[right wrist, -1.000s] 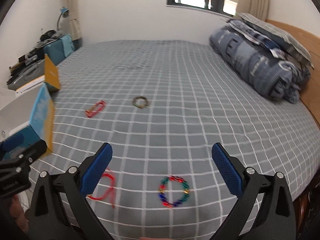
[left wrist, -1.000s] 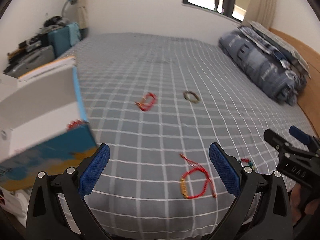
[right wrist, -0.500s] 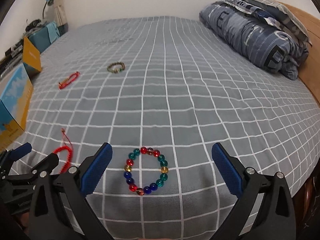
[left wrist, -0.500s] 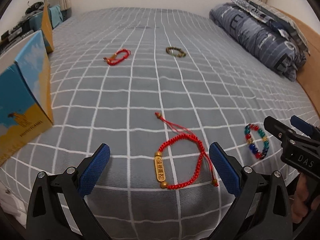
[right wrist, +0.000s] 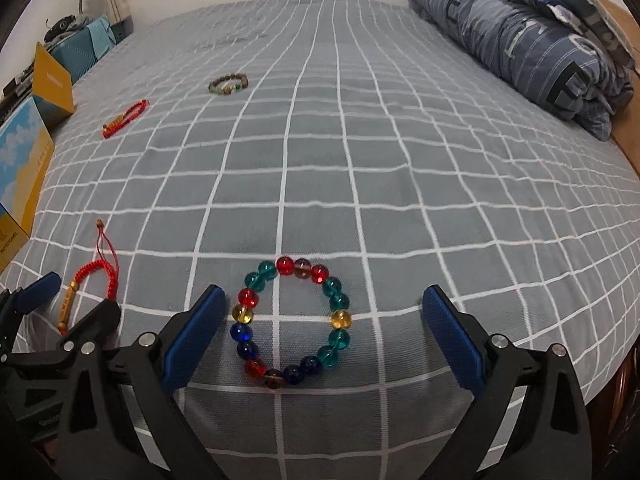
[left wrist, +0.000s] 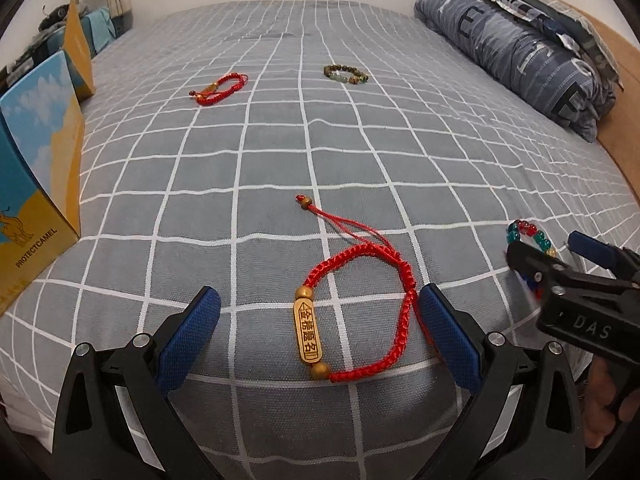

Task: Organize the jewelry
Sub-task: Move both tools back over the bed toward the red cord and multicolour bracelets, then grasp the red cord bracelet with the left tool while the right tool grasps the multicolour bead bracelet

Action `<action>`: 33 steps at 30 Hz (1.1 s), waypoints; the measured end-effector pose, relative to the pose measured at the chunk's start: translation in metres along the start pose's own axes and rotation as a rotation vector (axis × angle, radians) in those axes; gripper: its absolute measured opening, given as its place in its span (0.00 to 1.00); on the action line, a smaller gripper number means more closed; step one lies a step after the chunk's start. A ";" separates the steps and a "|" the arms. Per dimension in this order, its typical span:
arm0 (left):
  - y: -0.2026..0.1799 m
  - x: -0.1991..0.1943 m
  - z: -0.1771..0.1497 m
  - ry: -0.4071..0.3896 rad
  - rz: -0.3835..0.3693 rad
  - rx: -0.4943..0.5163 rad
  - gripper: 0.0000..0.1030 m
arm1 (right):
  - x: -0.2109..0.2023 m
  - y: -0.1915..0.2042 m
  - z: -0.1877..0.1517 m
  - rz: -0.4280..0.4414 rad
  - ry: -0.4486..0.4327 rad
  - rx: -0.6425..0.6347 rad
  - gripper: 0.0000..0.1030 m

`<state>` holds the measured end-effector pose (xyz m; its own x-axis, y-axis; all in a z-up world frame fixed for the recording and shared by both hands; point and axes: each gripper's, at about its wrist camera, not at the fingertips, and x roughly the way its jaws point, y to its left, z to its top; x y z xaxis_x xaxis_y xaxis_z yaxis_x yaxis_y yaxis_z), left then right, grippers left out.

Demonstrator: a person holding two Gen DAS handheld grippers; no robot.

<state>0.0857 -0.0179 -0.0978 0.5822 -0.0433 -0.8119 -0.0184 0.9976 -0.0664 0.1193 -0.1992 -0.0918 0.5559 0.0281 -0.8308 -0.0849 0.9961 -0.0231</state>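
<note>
Left gripper (left wrist: pixel 318 334) is hovering low over the bed (left wrist: pixel 360 140), jaws standing wide apart, holding nothing. A red cord bracelet (left wrist: pixel 360 308) with a gold tag is lying flat on the checked sheet between the 2 blue pads, its right side just beside the right pad; contact cannot be told. Right gripper (right wrist: pixel 324 334) is likewise hanging with jaws apart and empty, a ring of coloured glass beads (right wrist: pixel 292 320) lying flat on the sheet between them, nearer the left pad. Further up the bed, a 2nd red bracelet (left wrist: pixel 219 89) and a brown bead bracelet (left wrist: pixel 346 74) are resting well apart from both grippers. A blue and yellow box (left wrist: pixel 38 184) is standing at the bed's left edge. A folded blue quilt (left wrist: pixel 520 52) is lying at the far right.
</note>
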 end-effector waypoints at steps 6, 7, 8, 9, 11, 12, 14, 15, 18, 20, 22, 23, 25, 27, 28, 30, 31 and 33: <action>0.002 -0.002 -0.001 0.009 0.009 0.000 0.82 | 0.002 0.001 -0.002 0.008 0.005 0.000 0.85; 0.002 -0.003 -0.001 0.010 0.009 0.001 0.78 | 0.002 0.001 -0.003 0.010 0.005 0.002 0.83; 0.003 -0.004 -0.001 0.009 0.010 0.002 0.75 | 0.001 0.002 -0.003 0.012 0.005 0.000 0.79; 0.003 -0.005 -0.002 0.010 0.009 0.004 0.71 | 0.001 0.003 -0.003 0.015 0.005 -0.003 0.76; 0.005 -0.006 -0.002 0.010 0.012 0.004 0.64 | 0.000 0.005 -0.004 0.018 0.004 -0.009 0.70; 0.005 -0.006 -0.001 0.011 0.013 0.003 0.59 | 0.000 0.006 -0.004 0.020 0.002 -0.016 0.67; 0.008 -0.007 -0.001 0.013 0.012 -0.003 0.53 | -0.001 0.009 -0.004 0.023 -0.001 -0.029 0.61; 0.010 -0.007 -0.001 0.017 0.012 -0.006 0.49 | -0.002 0.010 -0.004 0.023 -0.002 -0.035 0.57; 0.012 -0.008 0.000 0.029 0.022 -0.005 0.41 | -0.002 0.013 -0.004 0.018 -0.010 -0.047 0.49; 0.014 -0.009 0.001 0.031 0.025 -0.012 0.33 | -0.002 0.014 -0.004 0.012 -0.015 -0.052 0.44; 0.016 -0.010 0.002 0.031 0.027 -0.015 0.18 | -0.002 0.015 -0.004 0.020 -0.018 -0.053 0.36; 0.018 -0.012 0.003 0.028 0.028 -0.019 0.14 | -0.003 0.016 -0.005 0.023 -0.019 -0.058 0.25; 0.021 -0.014 0.003 0.022 0.024 -0.026 0.10 | -0.004 0.019 -0.006 0.003 -0.034 -0.079 0.18; 0.022 -0.019 0.004 -0.001 0.024 -0.021 0.10 | -0.005 0.019 -0.006 -0.003 -0.050 -0.078 0.17; 0.022 -0.023 0.005 -0.015 0.021 -0.024 0.09 | -0.006 0.019 -0.006 0.001 -0.054 -0.070 0.17; 0.022 -0.029 0.006 -0.040 0.021 -0.024 0.10 | -0.008 0.016 -0.005 0.008 -0.063 -0.059 0.17; 0.023 -0.031 0.007 -0.048 0.017 -0.030 0.10 | -0.009 0.014 -0.005 0.011 -0.068 -0.050 0.17; 0.024 -0.035 0.008 -0.059 0.004 -0.038 0.09 | -0.011 0.012 -0.004 0.009 -0.080 -0.042 0.17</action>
<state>0.0711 0.0082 -0.0664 0.6288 -0.0350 -0.7767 -0.0507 0.9950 -0.0859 0.1089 -0.1876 -0.0847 0.6191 0.0450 -0.7840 -0.1236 0.9915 -0.0407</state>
